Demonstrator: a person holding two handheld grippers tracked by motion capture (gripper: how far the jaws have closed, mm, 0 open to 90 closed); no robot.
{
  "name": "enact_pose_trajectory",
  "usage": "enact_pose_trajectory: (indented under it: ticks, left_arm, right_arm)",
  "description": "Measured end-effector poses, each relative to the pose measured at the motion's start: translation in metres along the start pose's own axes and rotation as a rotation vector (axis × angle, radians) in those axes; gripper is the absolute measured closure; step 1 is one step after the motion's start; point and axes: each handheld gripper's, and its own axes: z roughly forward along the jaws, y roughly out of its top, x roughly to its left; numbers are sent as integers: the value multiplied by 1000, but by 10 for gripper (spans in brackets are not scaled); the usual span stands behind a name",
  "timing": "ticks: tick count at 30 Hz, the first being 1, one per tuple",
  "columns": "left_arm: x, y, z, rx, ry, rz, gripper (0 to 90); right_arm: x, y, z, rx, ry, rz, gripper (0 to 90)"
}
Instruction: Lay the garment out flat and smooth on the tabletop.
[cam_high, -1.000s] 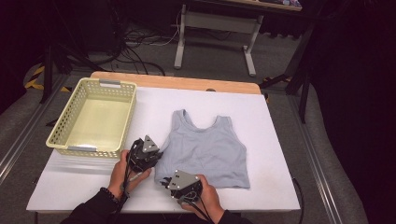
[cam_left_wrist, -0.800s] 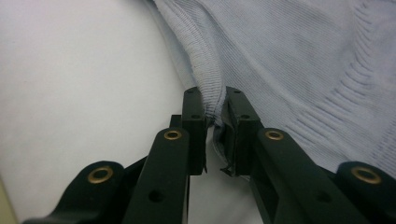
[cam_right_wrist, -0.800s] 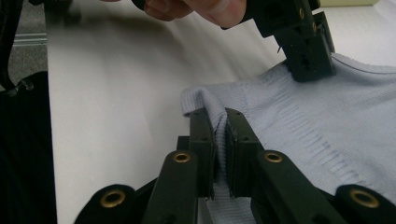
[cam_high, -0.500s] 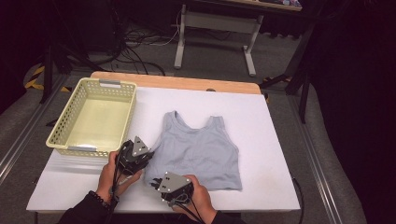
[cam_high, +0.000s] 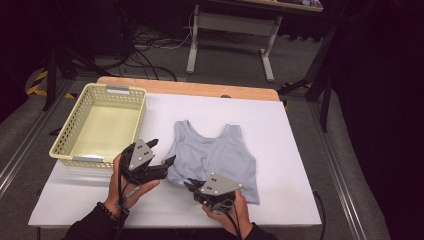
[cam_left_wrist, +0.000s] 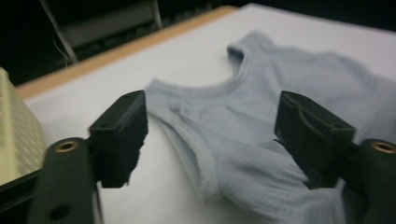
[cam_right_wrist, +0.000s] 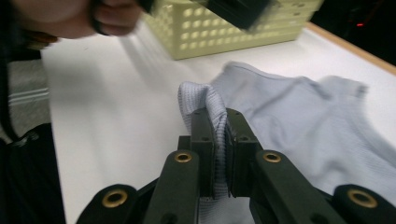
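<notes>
A light blue tank top (cam_high: 215, 150) lies flat on the white table (cam_high: 285, 150), neckline toward the far side. My left gripper (cam_high: 162, 151) hovers at its near-left edge. Its jaws have just been opening and now stand wide apart; in the left gripper view (cam_left_wrist: 210, 135) the tank top (cam_left_wrist: 261, 102) lies below them, untouched by the pads. My right gripper (cam_high: 191, 184) is at the bottom hem. In the right gripper view (cam_right_wrist: 219, 121) its jaws are shut on a raised fold of the tank top (cam_right_wrist: 299, 116).
A pale yellow perforated basket (cam_high: 120, 90) stands at the far left of the table, seen again as the basket (cam_right_wrist: 224, 32) behind the left hand (cam_right_wrist: 60, 18). A wooden table edge (cam_high: 190, 87) runs along the back. Dark floor with cables and a metal frame lies beyond.
The left gripper's jaws have opened and let go of the tank top's edge. Both hands have risen a little, and the tank top has shifted slightly left.
</notes>
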Motion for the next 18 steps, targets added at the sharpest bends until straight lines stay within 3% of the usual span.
enact_pose_trajectory:
  ticks: [2,7,12,18]
  left_arm:
    - [-3,2,-8,-18,4,10,204]
    - [-16,-1,-10,6,-73,31,162]
    - [-39,-6,5,52,-170,61,149]
    - [-80,-11,32,117,-266,124,134]
  right_arm:
    - [-7,-2,-11,-12,-26,23,838]
    - [-20,-12,-41,-45,-103,65,839]
    - [-29,-26,-67,-47,-182,89,841]
    - [-36,-45,-87,-36,-239,130,848]
